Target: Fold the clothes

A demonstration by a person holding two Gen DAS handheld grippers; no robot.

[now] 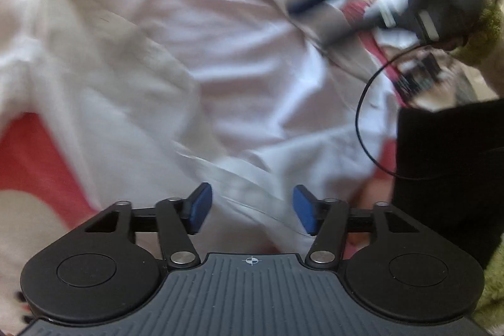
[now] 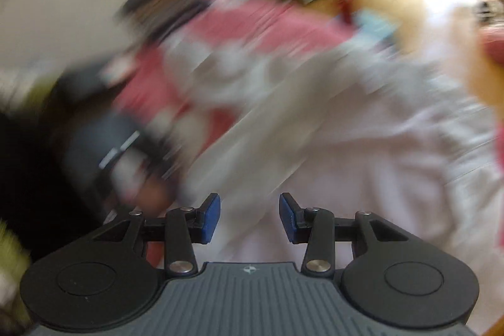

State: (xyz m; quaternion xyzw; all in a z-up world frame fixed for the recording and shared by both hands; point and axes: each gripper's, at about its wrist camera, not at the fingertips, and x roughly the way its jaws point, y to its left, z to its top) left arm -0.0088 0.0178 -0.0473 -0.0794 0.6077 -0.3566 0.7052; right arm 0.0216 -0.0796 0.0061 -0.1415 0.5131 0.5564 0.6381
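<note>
Shirt [image 1: 195,59] fills my frame on red cover [image 1: 28,159], left gripper [image 1: 252,208] parted, empty, right gripper [image 2: 249,218] parted, empty, blurred.

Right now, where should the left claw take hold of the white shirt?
Grip the seamed edge of the white shirt just ahead of the open left claw, coming straight down from above. That ridge stands slightly raised from the flat cloth, so the pads could probably pinch it.

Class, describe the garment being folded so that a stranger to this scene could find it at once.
Start from the red and white cover spread underneath everything. On it lies the pale shirt, rumpled and creased, filling most of the left wrist view. Its plain whitish cloth sets it apart from the red cover and the black cloth at the right edge.
</note>
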